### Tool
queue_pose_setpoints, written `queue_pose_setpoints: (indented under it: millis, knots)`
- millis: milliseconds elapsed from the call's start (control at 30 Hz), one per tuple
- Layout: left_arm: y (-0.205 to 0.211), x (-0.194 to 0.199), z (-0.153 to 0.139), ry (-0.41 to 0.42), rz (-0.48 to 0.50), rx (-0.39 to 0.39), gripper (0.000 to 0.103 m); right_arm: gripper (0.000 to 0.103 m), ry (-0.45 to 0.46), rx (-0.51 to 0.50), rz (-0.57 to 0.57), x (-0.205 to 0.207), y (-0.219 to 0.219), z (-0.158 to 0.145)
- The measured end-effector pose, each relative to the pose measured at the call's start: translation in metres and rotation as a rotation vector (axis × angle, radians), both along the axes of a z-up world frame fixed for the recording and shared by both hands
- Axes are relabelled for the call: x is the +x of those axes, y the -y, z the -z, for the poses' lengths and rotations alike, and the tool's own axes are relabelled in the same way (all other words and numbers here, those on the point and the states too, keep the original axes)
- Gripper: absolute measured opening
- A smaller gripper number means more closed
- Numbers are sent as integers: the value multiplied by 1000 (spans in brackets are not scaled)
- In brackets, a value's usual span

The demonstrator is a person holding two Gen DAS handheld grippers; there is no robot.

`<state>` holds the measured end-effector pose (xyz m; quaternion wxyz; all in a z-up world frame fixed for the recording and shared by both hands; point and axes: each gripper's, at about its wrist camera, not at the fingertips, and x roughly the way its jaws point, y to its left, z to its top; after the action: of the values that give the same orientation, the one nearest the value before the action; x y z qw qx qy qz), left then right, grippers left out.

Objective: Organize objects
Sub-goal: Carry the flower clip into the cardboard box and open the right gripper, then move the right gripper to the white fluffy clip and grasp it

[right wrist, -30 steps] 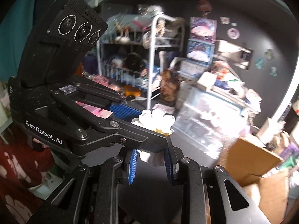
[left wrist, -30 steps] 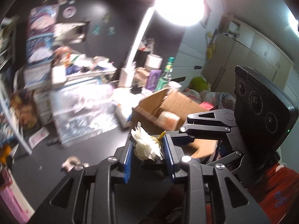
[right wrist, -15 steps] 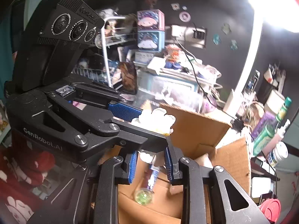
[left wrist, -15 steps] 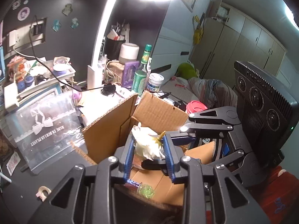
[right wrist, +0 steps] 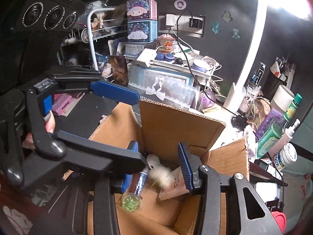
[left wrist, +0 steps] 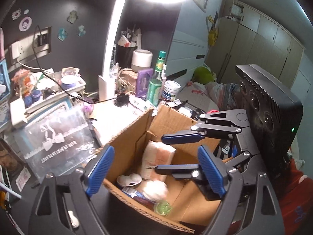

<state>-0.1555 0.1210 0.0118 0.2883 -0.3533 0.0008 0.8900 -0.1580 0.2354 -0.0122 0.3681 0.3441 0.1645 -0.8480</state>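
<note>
An open cardboard box [left wrist: 127, 135] [right wrist: 176, 121] sits under both grippers. A white crumpled flower-like object [left wrist: 155, 190] [right wrist: 161, 173] lies blurred inside the box, free of both grippers. Beside it lie a tube with a green cap [left wrist: 163, 208] [right wrist: 131, 200] and a pale wrapped packet [left wrist: 158, 156]. My left gripper [left wrist: 154, 172] is open and empty above the box. My right gripper [right wrist: 160, 166] is open and empty too, its fingers crossing in front of the left one [left wrist: 180, 152]. The left gripper also shows in the right wrist view [right wrist: 125, 125].
A cluttered desk holds a green bottle [left wrist: 156, 82], a white tub [left wrist: 171, 92], a purple box [left wrist: 143, 82], a white lamp post [left wrist: 109, 62], a clear plastic case [left wrist: 56, 145] and stacked boxes [right wrist: 141, 23]. Cables run across it. A wire rack [right wrist: 92, 39] stands at the left.
Both grippers have opened and let go of the white flower-like object, which has dropped into the cardboard box. Earlier both were shut on it while swinging toward the box.
</note>
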Motion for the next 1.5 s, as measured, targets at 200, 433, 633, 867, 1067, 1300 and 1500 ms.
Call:
queue_pose_setpoints:
  millis: [200,433,633,867,1067,1300,1500]
  knots:
    - [21,10,-4,-16,-42,18,86,38,-16,2,-6,7,7,-4]
    - [75,42,-16,-98,-175,39,94,38,-49,-28,-62,31,36,-16]
    - [128,72,-3,-130,-306,26,97,38,-49,-62,-179,64,89,-16]
    - [173,93,32,-120,-398,0,97,38,16,-47,-295,88,150,13]
    - [207,107,65,-93,-469,-8,97,38,95,-16,-298,84,184,54]
    - [231,113,103,-31,-495,2,97,42,146,40,-175,52,206,113]
    - [242,109,123,14,-503,7,97,42,146,71,-99,25,214,141]
